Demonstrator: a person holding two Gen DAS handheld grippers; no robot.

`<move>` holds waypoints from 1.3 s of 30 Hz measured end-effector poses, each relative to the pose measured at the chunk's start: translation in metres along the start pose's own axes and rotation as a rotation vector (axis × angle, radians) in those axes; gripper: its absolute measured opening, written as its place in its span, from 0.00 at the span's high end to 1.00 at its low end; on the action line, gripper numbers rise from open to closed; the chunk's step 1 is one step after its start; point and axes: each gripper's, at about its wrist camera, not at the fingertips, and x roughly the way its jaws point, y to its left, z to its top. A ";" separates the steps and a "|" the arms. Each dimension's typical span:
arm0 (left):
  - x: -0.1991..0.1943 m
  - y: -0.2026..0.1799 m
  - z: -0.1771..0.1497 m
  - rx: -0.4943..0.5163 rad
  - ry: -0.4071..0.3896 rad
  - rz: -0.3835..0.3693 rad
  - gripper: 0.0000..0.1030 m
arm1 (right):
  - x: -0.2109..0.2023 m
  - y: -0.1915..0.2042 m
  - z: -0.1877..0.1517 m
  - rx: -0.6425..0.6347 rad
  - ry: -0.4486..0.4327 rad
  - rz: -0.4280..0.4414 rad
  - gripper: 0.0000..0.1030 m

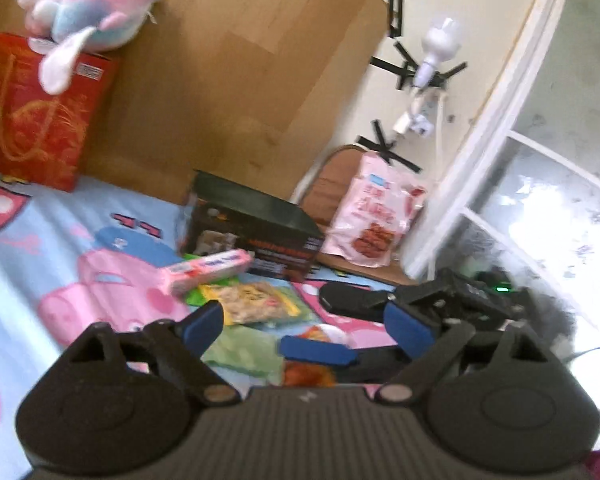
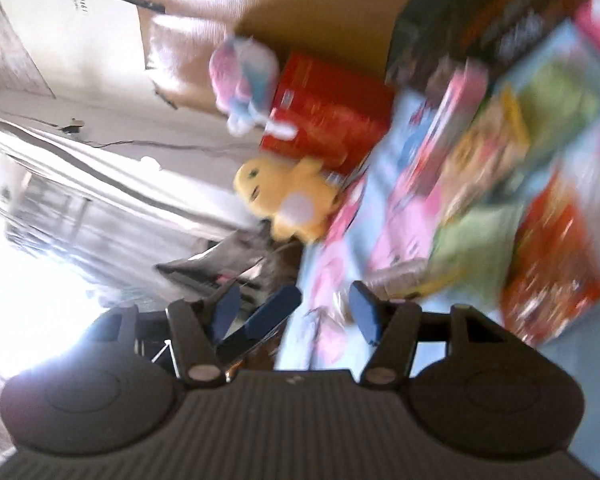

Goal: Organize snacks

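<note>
Sorting is barely underway. The snack packets are lying loose on the cartoon-print sheet: a pink bar box, a yellow packet, a green packet and an orange packet, all just in front of the black box. A pink bag is standing apart on the chair. The left gripper is hovering above them, fingers spread, pinching nothing. The right gripper is also parted and empty. Everything is waiting to be gathered.
</note>
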 end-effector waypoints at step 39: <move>0.014 0.027 -0.007 -0.023 0.147 0.001 0.22 | 0.019 0.031 -0.049 -0.544 0.167 -0.383 0.68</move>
